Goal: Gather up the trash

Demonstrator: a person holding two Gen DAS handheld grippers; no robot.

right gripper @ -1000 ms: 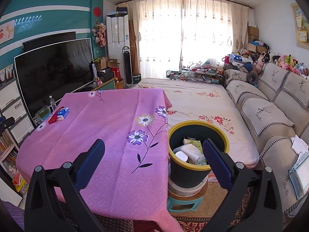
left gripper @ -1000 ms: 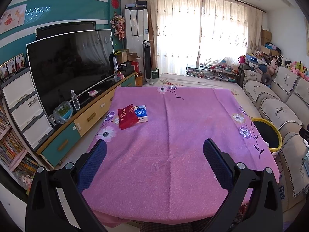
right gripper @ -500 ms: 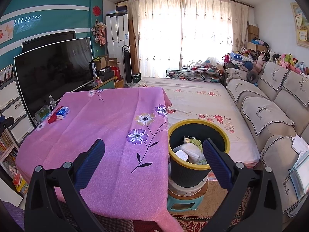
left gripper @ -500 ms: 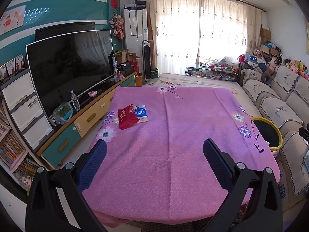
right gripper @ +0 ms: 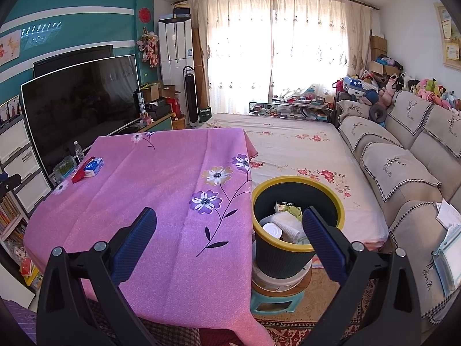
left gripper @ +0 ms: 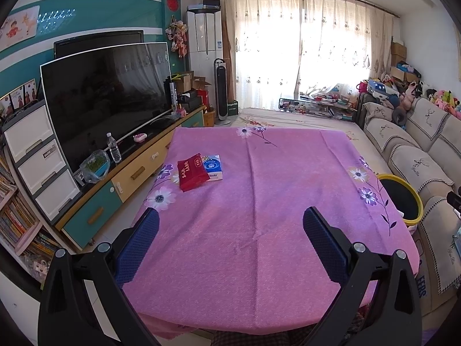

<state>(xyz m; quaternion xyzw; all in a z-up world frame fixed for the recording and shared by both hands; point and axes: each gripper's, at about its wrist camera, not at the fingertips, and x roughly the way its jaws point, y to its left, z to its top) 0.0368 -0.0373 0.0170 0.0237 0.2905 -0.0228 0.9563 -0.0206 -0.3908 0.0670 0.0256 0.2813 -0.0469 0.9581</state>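
A dark bin with a yellow rim (right gripper: pixel 298 199) stands on a stool by the table's right edge and holds a white cup, paper and a green carton. It also shows in the left wrist view (left gripper: pixel 402 199). My right gripper (right gripper: pixel 229 216) is open and empty, held above the table's right edge next to the bin. My left gripper (left gripper: pixel 230 216) is open and empty over the near part of the pink tablecloth (left gripper: pixel 259 201). A red tissue pack (left gripper: pixel 191 171) and a blue tissue pack (left gripper: pixel 211 167) lie at the table's far left.
A TV (left gripper: pixel 106 95) on a long cabinet (left gripper: pixel 135 173) runs along the left. A beige sofa (right gripper: pixel 409 155) lines the right wall. A floral mat (right gripper: pixel 291 150) covers the floor beyond the table. A bottle (left gripper: pixel 114 151) stands on the cabinet.
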